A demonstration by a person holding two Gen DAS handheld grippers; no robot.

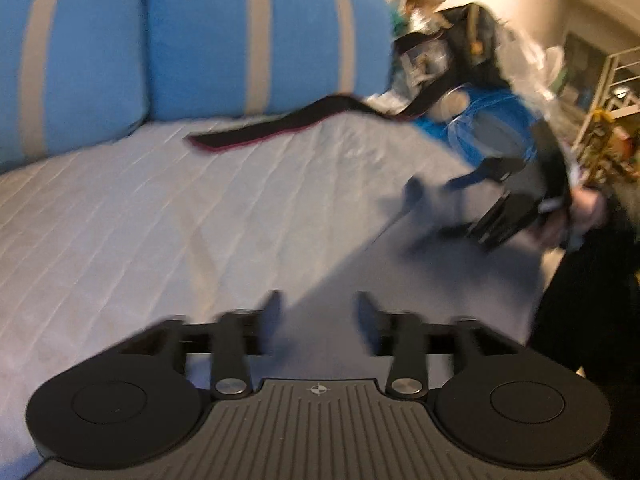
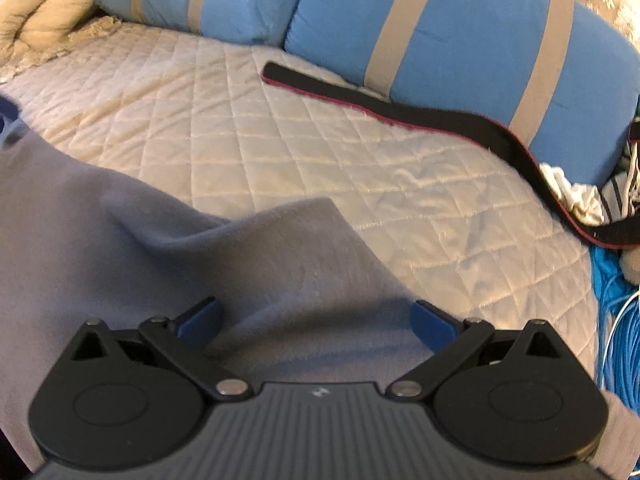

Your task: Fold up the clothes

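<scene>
Grey garment (image 2: pixel 132 240) is lying spread on the quilted bed (image 2: pixel 280 128), under both grippers. Left gripper (image 1: pixel 318 314) and right gripper (image 2: pixel 316 320) are hovering with jaws apart, gripping nothing.

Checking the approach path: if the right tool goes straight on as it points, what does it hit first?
Probably the grey garment: the open right tool already has the cloth between its fingers, its raised fold straight ahead. Depth is unclear.
</scene>
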